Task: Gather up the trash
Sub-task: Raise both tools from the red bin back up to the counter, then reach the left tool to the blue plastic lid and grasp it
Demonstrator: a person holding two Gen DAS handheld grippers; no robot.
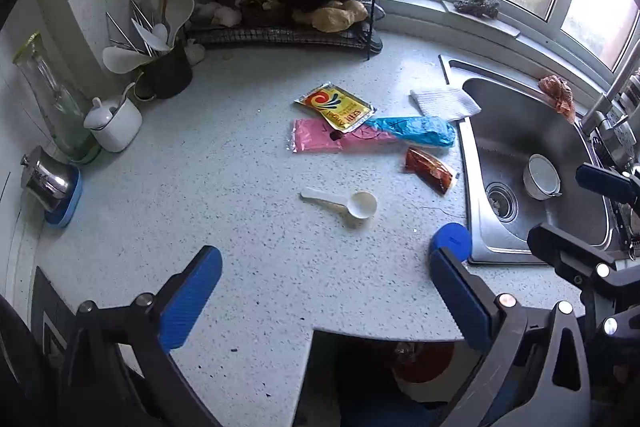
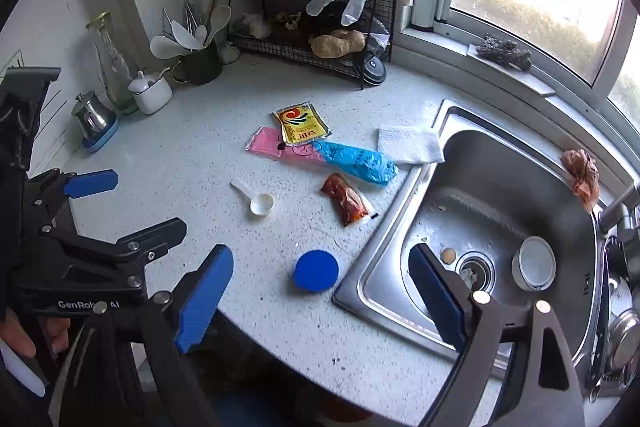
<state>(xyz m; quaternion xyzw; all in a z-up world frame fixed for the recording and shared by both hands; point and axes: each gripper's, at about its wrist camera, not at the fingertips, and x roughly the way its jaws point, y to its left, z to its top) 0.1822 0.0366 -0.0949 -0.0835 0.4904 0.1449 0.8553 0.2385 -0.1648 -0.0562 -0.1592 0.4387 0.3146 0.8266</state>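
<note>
A: Where does the trash lie?

B: In a loose cluster on the worktop (image 1: 224, 163) between the wire rack and the sink (image 2: 400, 227). A yellow sachet (image 1: 334, 105) overlaps a pink wrapper (image 1: 320, 141), whose far end is covered by a crumpled blue bag (image 1: 416, 131). A red sauce packet (image 2: 347, 201) sits just beside them, a white scoop (image 1: 344, 203) nearer, and a blue cap (image 2: 316, 270) close to the sink's edge.

A: And the tongs?

B: Both the left tongs (image 1: 320, 291) and the right tongs (image 2: 320, 291) stand wide open, holding nothing, hovering well short of the pile.

A: How will the stuff handle?

B: I judge it all light. The wrappers are thin, limp film lying flat, so they are likely to slide under a pinch; best to take a raised corner or the puffed part of the blue bag. The sauce packet looks partly filled, though I can't be sure, so pinch its sealed end rather than its belly. The cap is stiff; grip it across its rim
</note>
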